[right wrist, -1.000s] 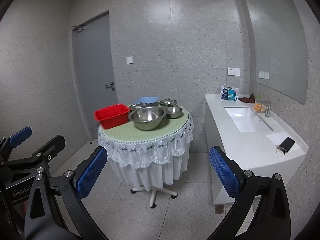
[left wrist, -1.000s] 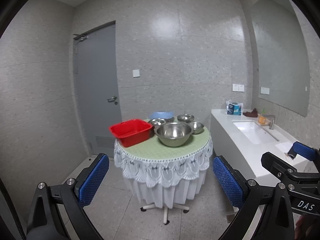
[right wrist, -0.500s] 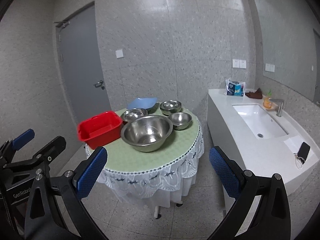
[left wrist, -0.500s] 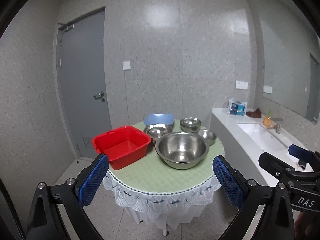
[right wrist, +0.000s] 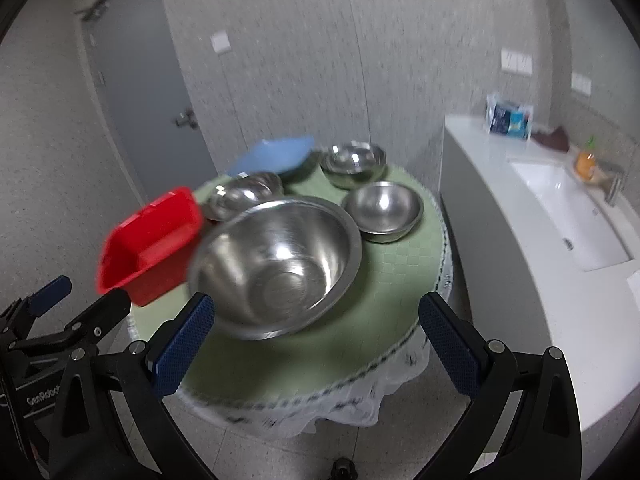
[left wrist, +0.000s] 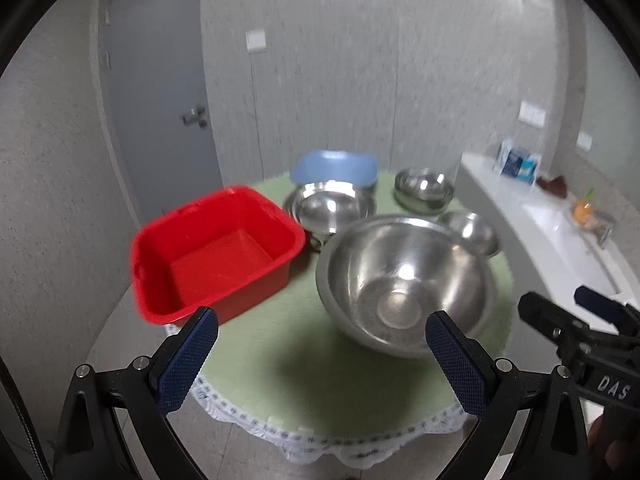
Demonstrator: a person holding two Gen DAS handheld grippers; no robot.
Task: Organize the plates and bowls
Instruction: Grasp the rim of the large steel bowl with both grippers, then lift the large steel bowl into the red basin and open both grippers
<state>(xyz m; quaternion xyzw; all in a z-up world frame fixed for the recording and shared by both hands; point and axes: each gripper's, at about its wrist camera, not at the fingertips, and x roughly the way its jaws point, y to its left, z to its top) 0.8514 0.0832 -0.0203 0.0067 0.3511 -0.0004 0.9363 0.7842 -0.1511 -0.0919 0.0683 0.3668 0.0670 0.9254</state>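
A round table with a green cloth (left wrist: 304,376) (right wrist: 320,356) holds a large steel bowl (left wrist: 404,284) (right wrist: 276,264), a red plastic tub (left wrist: 212,252) (right wrist: 148,244), a blue plate (left wrist: 334,166) (right wrist: 272,154) and three smaller steel bowls (left wrist: 332,206) (left wrist: 424,190) (right wrist: 382,210). My left gripper (left wrist: 320,360) is open and empty, just short of the table's near edge. My right gripper (right wrist: 316,344) is open and empty, over the near edge in front of the large bowl.
A white counter with a sink (right wrist: 572,208) runs along the right, with a tissue pack (right wrist: 508,118) and an orange bottle (right wrist: 584,160) on it. A grey door (left wrist: 160,92) is at the back left. Tiled walls stand behind the table.
Both grippers have moved forward toward the table, which now fills the views. Both stay open. Nothing on the table has moved.
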